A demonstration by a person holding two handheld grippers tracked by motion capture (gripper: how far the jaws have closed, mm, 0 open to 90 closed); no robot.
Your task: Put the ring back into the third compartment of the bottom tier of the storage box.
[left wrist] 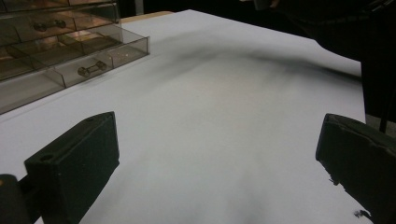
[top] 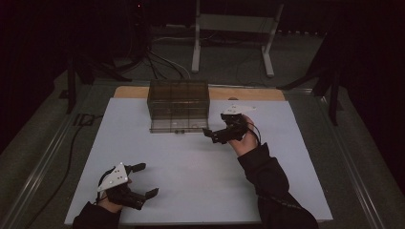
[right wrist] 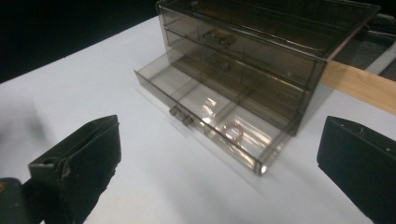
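A smoky clear drawer chest (top: 178,102) stands at the back middle of the white table top (top: 200,176). Its bottom drawer (right wrist: 210,112) is pulled out. A small coppery ring (right wrist: 233,131) lies in one end compartment of that drawer, and a small handle (right wrist: 181,115) sits on the drawer's front. My right gripper (top: 217,128) hovers just right of the open drawer, jaws wide and empty (right wrist: 219,163). My left gripper (top: 145,180) rests near the front left of the table, open with nothing between its jaws (left wrist: 219,163). The chest (left wrist: 56,42) lies to the upper left in its view.
A wooden strip (top: 248,93) runs along the table's back edge behind the chest. A white metal stand (top: 229,38) and cables (top: 157,62) are on the floor beyond. Black stand legs (top: 329,81) flank the table. A dark sleeve (top: 272,186) crosses the front right.
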